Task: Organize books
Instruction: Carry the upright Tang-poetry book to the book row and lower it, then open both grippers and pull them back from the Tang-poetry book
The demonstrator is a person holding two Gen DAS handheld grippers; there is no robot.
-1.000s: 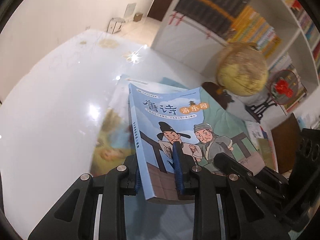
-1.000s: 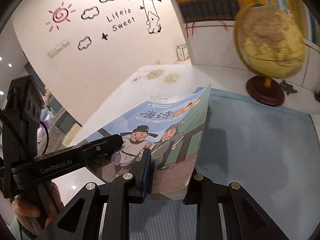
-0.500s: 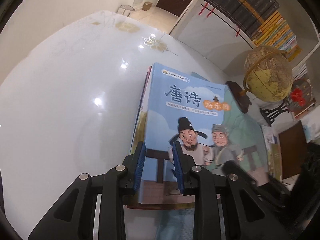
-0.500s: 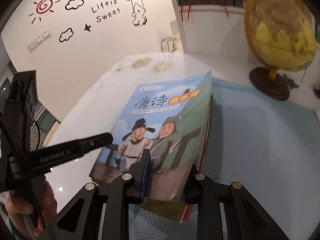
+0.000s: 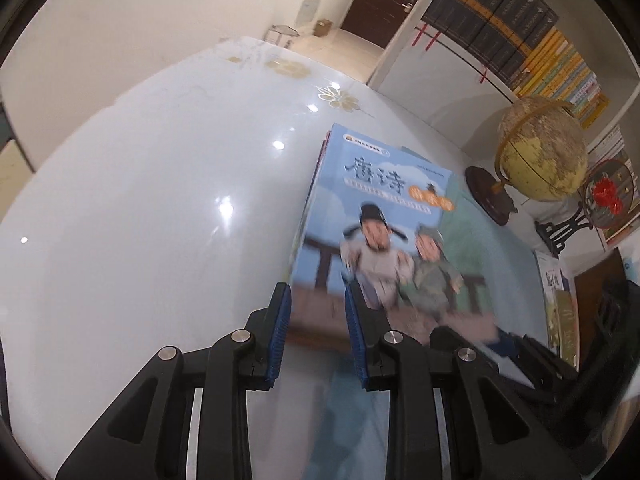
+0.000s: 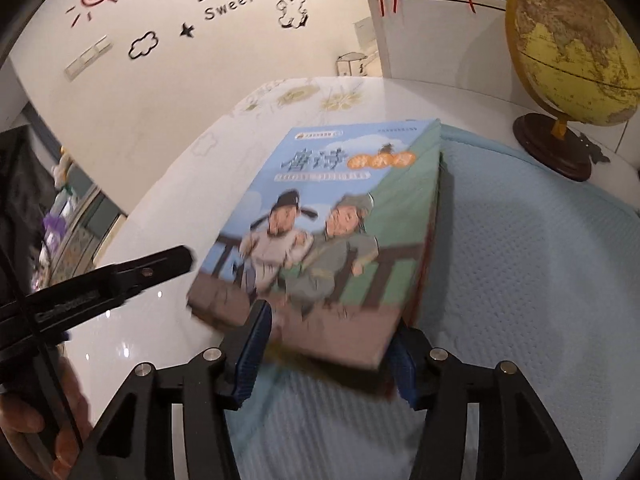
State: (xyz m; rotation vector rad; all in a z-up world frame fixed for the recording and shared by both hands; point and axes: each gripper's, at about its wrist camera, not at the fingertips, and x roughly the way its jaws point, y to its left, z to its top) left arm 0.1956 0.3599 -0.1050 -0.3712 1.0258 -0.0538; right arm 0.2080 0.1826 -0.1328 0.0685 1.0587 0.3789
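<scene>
both tilted down: left hand-held gripper state unclear, right hand-held gripper opening around book.

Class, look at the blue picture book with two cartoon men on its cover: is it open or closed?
Closed. The blue picture book shows only its front cover, lying flat on other books, with no pages spread.
</scene>
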